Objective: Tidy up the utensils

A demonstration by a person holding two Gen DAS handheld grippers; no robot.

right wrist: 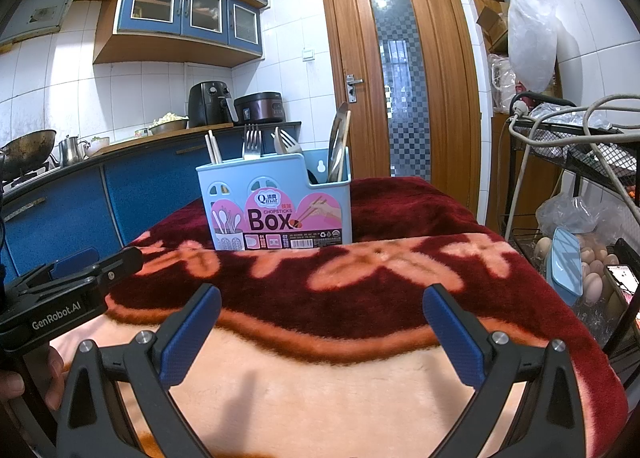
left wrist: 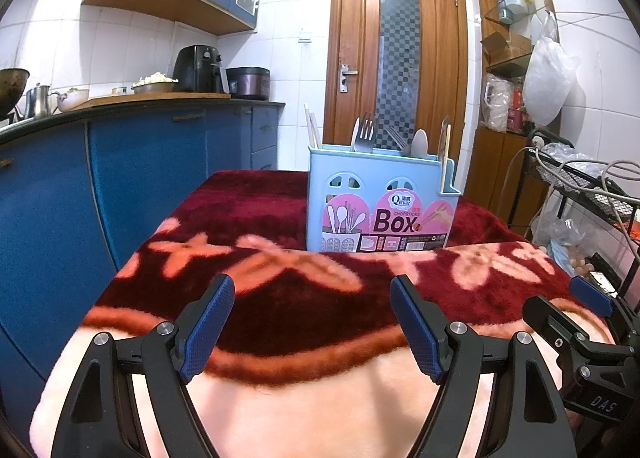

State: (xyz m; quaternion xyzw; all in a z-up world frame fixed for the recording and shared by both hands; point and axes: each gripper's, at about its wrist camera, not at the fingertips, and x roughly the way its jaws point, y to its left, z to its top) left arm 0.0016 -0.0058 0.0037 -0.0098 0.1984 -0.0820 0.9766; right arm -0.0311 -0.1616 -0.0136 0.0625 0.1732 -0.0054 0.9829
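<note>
A light-blue chopsticks box (left wrist: 382, 198) (right wrist: 276, 202) with a pink label stands upright on a red and pink flowered blanket (left wrist: 312, 306) (right wrist: 320, 290). In it stand chopsticks (left wrist: 312, 130) (right wrist: 213, 148), forks (left wrist: 364, 134) (right wrist: 252, 142), a white spoon (left wrist: 420, 142) (right wrist: 286, 144) and a long metal utensil with a wooden stick (left wrist: 444, 142) (right wrist: 340, 138). My left gripper (left wrist: 312, 294) hovers open over the blanket, well short of the box, nothing between its blue pads. My right gripper (right wrist: 322, 304) is likewise open and empty, to the right of the left one.
Blue kitchen cabinets with a dark counter (left wrist: 140, 106) run along the left, carrying an air fryer (left wrist: 198, 68), a rice cooker (left wrist: 248, 82) and bowls. A wooden door (left wrist: 400, 58) stands behind the box. A wire rack (right wrist: 580, 186) with cables, bags and eggs (right wrist: 592, 270) is on the right.
</note>
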